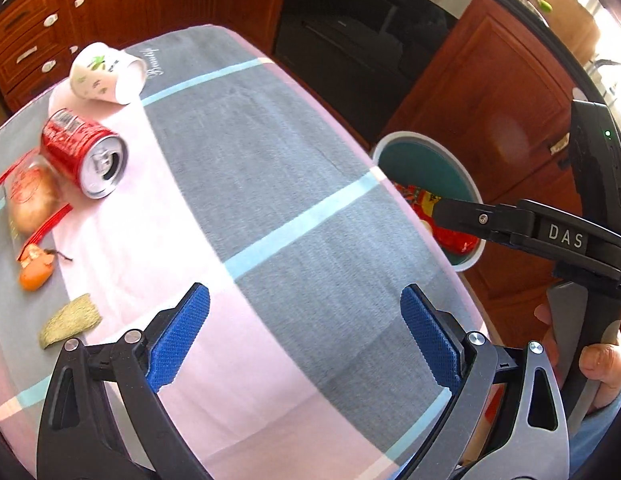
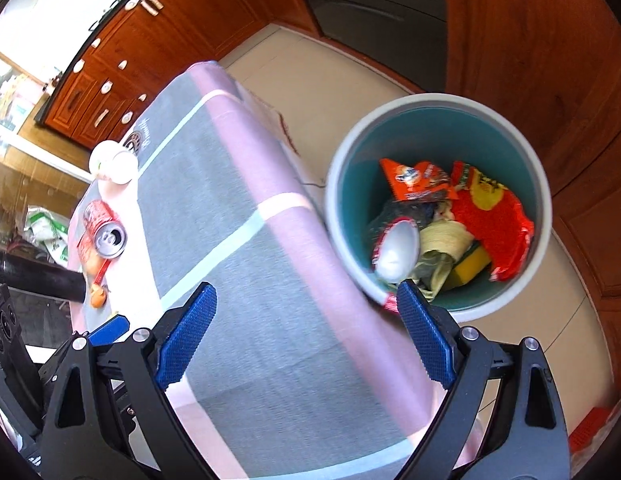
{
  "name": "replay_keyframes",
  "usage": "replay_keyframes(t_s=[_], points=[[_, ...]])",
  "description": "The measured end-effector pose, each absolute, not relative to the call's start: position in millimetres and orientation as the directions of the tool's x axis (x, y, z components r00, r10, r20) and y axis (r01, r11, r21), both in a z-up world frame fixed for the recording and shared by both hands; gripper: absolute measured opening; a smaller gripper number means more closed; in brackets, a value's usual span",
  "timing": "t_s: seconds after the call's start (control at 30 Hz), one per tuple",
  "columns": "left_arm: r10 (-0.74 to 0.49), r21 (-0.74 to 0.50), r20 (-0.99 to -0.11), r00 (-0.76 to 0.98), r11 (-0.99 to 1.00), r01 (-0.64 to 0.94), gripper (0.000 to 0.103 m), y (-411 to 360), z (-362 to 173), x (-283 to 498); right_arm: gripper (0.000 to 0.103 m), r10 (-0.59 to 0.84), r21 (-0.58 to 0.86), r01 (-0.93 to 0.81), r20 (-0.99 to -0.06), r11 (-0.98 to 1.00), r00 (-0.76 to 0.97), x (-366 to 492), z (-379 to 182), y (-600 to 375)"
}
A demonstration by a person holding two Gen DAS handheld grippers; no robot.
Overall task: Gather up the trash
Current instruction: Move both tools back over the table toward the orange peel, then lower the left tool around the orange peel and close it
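Both the left gripper [image 1: 304,334] and right gripper [image 2: 306,332] hang with jaws released and empty, while the can [image 1: 84,154] lies on its side at ten o'clock on the surface [image 1: 270,184], likely to roll away if nudged.

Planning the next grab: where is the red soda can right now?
The red soda can lies on its side near the table's far left in the left wrist view, between the tipped paper cup behind it and the bagged food in front.
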State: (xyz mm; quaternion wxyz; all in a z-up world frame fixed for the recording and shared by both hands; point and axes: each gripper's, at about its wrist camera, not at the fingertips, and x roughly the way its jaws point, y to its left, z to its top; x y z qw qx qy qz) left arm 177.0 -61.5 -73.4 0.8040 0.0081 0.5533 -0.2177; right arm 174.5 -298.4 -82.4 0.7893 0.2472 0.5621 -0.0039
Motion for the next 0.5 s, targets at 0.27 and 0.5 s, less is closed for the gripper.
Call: replay_keyframes(t_s=[0.27, 0.5], points=[[-0.292, -0.227, -0.874, 0.389, 0.952, 0.206, 0.096, 37, -59, 189, 0.087, 0.297, 0.381, 0.206, -0.89, 0.901, 0.345, 187, -73, -238], [-0.184, -0.154, -0.885, 0.428, 0.983, 0.104, 0.092, 126, -66, 199, 0.087, 0.331, 0.379, 0.112, -0.893, 0.918, 0.306, 201, -76, -178]])
